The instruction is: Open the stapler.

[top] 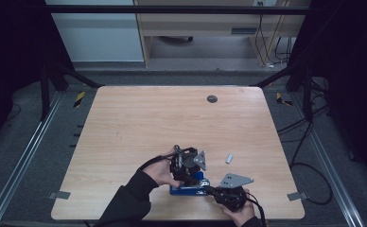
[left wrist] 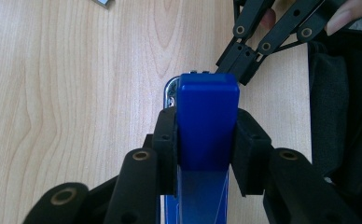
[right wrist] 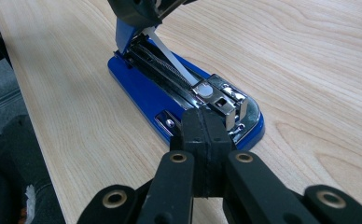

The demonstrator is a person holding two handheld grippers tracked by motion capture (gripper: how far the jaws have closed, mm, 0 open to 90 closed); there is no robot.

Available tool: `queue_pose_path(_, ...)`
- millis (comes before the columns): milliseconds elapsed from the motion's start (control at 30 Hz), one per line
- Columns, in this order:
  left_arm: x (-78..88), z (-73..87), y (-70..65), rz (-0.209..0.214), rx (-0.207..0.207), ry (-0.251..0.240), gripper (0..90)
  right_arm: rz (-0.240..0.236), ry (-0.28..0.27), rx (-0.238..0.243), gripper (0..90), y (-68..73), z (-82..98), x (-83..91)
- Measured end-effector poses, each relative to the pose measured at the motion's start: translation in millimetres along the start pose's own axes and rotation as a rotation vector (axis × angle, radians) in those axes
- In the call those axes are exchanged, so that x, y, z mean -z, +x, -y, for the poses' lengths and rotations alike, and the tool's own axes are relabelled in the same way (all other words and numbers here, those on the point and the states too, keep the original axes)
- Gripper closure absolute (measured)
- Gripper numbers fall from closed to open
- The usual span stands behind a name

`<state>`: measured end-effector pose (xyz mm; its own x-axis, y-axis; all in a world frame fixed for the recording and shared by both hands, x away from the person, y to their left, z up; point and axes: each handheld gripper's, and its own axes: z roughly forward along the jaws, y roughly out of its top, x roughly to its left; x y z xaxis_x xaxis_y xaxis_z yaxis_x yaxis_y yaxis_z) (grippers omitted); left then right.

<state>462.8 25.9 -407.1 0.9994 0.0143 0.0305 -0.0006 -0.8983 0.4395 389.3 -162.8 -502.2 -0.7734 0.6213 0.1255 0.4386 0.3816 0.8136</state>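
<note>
A blue stapler (top: 187, 190) lies near the table's front edge with its top swung up. My left gripper (left wrist: 206, 140) is shut on the blue top cover (left wrist: 208, 107), one pad on each side, and holds it raised. The right gripper view has the blue base (right wrist: 139, 86) and the bare metal staple channel (right wrist: 216, 95) lying open, with the left gripper (right wrist: 139, 9) above the hinge end. My right gripper (right wrist: 206, 135) is shut with nothing between its pads, its tips at the front end of the base. The left gripper view catches the right gripper (left wrist: 240, 65) just beyond the cover.
A small silvery strip of staples (top: 229, 158) lies on the wooden table (top: 139, 118) just behind the right hand. A dark round grommet (top: 212, 99) sits near the far edge. A dark sleeve (left wrist: 337, 116) lies close on the right.
</note>
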Motion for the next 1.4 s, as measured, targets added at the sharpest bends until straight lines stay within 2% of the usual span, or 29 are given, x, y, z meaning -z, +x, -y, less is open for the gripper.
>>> queue_pose_path(100,2.0,5.6,-1.1,-0.008,0.008,-0.045,65.9,0.001,0.0,-0.001,90.0,0.2,0.0,-0.1)
queue_pose_path(167,3.0,7.4,-0.7,-0.007,0.006,-0.053,65.9,0.002,0.002,0.001,90.0,0.1,-0.1,0.0)
queue_pose_path(233,5.6,12.2,-1.3,-0.008,0.016,-0.085,66.0,0.003,0.002,0.001,90.0,0.0,-0.2,0.0)
queue_pose_path(300,6.6,13.9,-1.1,-0.008,0.014,-0.091,66.0,0.002,0.003,0.002,90.0,0.0,-0.2,0.1)
queue_pose_path(467,10.1,23.1,-2.4,-0.01,0.018,-0.144,65.9,0.003,0.002,0.003,90.0,0.1,-0.1,0.0)
queue_pose_path(800,11.2,28.0,-3.0,-0.013,0.02,-0.174,65.9,0.002,0.006,0.003,90.0,0.1,-0.3,0.1)
queue_pose_path(1000,12.0,33.3,-2.8,-0.01,0.025,-0.209,65.9,-0.001,0.005,0.003,90.0,-0.3,-0.4,0.1)
queue_pose_path(1400,11.6,36.8,-3.2,-0.014,0.026,-0.233,65.9,-0.002,0.009,-0.002,90.0,-0.4,-0.8,0.2)
